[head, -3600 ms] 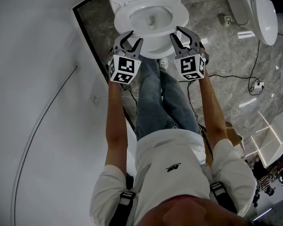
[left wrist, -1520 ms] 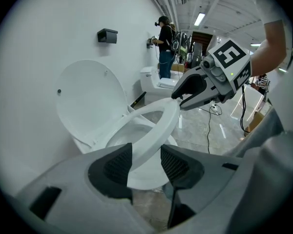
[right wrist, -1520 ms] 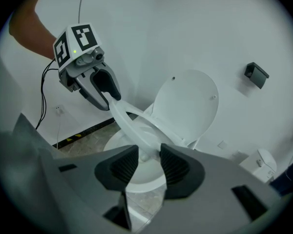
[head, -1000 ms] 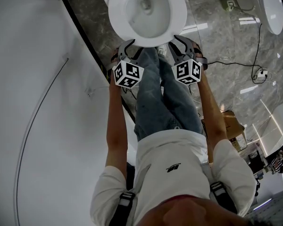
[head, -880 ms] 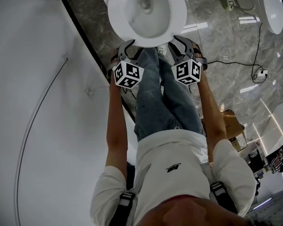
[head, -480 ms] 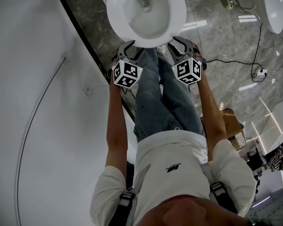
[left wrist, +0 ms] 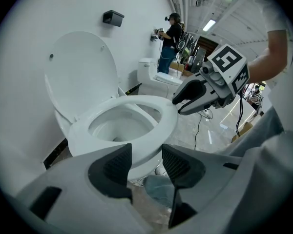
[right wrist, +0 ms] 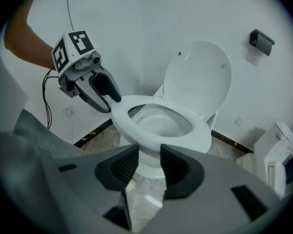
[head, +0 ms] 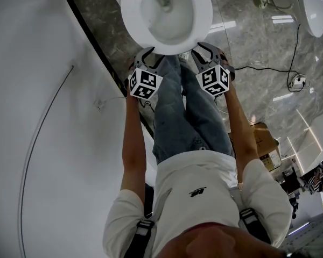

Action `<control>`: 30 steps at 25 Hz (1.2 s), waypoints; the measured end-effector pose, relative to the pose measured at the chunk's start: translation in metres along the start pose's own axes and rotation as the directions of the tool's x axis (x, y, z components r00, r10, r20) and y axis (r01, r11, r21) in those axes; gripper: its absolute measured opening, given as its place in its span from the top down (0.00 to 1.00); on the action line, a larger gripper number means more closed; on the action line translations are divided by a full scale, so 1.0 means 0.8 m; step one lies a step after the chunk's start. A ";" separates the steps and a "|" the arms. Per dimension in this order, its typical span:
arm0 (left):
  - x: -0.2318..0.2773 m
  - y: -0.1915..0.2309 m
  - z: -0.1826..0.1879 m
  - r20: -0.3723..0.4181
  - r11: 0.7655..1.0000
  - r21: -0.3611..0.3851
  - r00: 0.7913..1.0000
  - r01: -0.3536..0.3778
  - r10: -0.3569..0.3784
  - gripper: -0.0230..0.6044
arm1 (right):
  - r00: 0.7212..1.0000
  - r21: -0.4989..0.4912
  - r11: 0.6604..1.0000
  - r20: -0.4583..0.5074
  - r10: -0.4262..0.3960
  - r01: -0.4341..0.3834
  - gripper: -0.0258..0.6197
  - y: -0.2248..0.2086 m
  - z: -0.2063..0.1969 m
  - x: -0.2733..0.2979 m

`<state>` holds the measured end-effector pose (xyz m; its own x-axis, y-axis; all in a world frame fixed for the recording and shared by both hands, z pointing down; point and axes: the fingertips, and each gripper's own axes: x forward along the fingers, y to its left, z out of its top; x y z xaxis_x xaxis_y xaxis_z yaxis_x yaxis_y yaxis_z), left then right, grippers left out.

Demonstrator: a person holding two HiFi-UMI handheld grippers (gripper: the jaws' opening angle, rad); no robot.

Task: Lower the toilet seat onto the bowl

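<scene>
The toilet seat point(head: 202, 21) is being borne flat by the rim of the bowl point(right wrist: 147, 165), while the lid point(left wrist: 80, 72) is being left raised behind it, close to the white wall point(head: 43, 101). The left gripper point(head: 151, 55) is being held just in front of the seat's front edge, toward its left side. Its jaws are being held apart and nothing is being gripped between them; only the bowl's front and the floor are being seen through the gap. The right gripper point(head: 204, 50) is being held likewise at the right of the front edge. Its jaws have just been closing a little, yet they are being held well apart, and nothing is being pressed between the pads. The person's jeans-clad legs point(head: 178, 112) are being flanked by the two grippers above the marbled floor point(head: 247, 36), across which a black cable point(head: 269, 69) is being trailed.
</scene>
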<state>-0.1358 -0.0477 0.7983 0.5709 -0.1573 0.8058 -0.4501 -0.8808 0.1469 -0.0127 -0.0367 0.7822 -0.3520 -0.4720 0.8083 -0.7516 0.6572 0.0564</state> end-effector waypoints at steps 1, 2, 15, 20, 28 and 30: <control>0.002 0.000 -0.002 -0.001 1.000 -0.003 1.000 0.003 -0.003 0.64 | 1.000 0.003 1.000 -0.004 0.001 -0.001 0.74 0.001 -0.002 0.002; 0.003 0.000 -0.005 -0.002 1.000 -0.006 1.000 0.006 -0.006 0.64 | 1.000 0.006 1.000 -0.007 0.003 -0.003 0.74 0.002 -0.004 0.004; 0.031 -0.005 -0.033 -0.020 0.996 -0.072 0.998 0.056 -0.057 0.66 | 0.997 0.046 0.998 -0.064 0.040 -0.037 0.74 0.014 -0.037 0.032; 0.043 -0.007 -0.044 -0.023 0.994 -0.096 0.998 0.059 -0.062 0.70 | 0.995 0.056 0.997 -0.085 0.054 -0.049 0.75 0.019 -0.050 0.044; 0.059 -0.010 -0.059 -0.028 0.989 -0.134 0.998 0.059 -0.063 0.77 | 0.992 0.080 0.995 -0.112 0.063 -0.054 0.75 0.026 -0.066 0.060; 0.065 -0.010 -0.064 -0.032 0.988 -0.147 0.998 0.054 -0.060 0.78 | 0.991 0.088 0.995 -0.117 0.065 -0.055 0.76 0.027 -0.070 0.065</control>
<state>-0.1378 -0.0257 0.8683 0.5745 -0.0900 0.8135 -0.5141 -0.8131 0.2731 -0.0156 -0.0140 0.8584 -0.3322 -0.3560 0.8735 -0.7776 0.6275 -0.0400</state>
